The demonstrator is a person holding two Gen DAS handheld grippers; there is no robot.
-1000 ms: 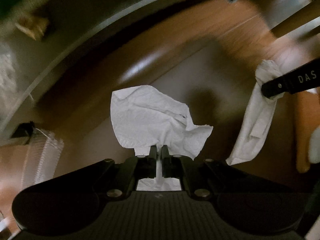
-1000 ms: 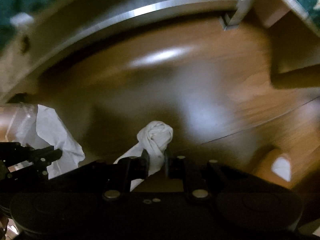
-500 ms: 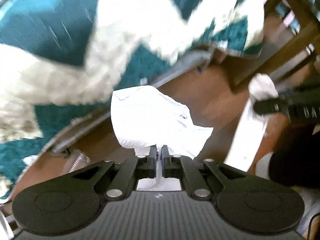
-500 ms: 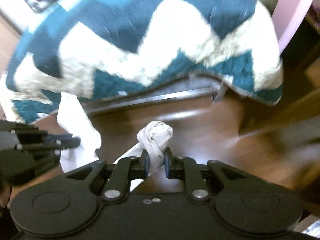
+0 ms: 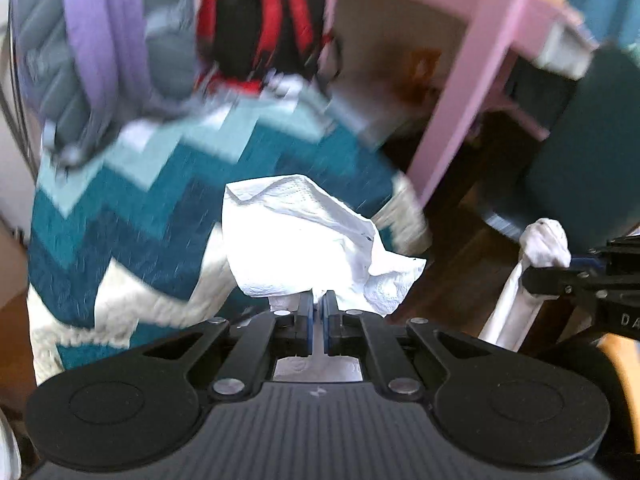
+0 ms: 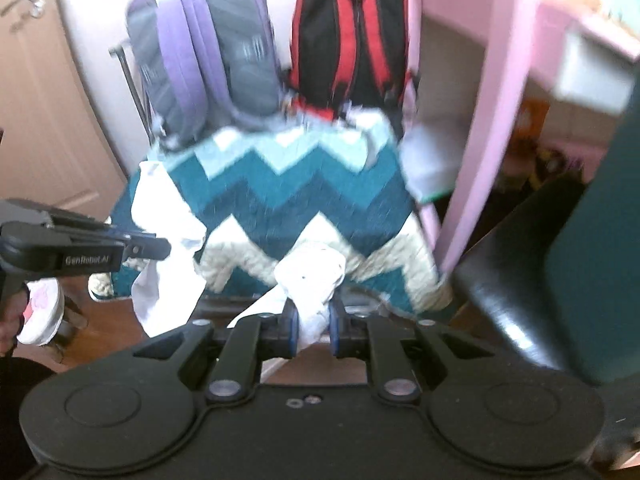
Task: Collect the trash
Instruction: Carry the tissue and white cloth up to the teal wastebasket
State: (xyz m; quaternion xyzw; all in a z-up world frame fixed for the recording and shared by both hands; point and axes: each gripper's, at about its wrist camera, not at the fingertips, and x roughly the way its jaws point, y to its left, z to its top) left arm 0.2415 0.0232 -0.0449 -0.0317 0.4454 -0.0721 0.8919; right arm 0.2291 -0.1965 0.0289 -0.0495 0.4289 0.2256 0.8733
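Note:
My left gripper (image 5: 318,304) is shut on a crumpled white paper towel (image 5: 304,240), which stands up from the fingertips in the left wrist view. A twisted white tissue wad (image 6: 314,276) is pinched in my right gripper (image 6: 313,320), its tail hanging down to the left. In the left wrist view the right gripper (image 5: 560,276) shows at the right edge with the same tissue wad (image 5: 544,240). In the right wrist view the left gripper (image 6: 156,248) reaches in from the left with the paper towel (image 6: 160,240) hanging from it.
A teal and white zigzag blanket (image 6: 296,200) covers a seat ahead. A purple-grey backpack (image 6: 208,48) and a red-black backpack (image 6: 352,32) lean behind it. Pink furniture (image 6: 492,100) stands to the right, with a dark teal chair (image 6: 580,260) beside it. Wooden floor (image 6: 108,320) lies below.
Both grippers have risen from low over the wooden floor to above the blanket, each keeping its white paper. The view now takes in the backpacks and pink furniture.

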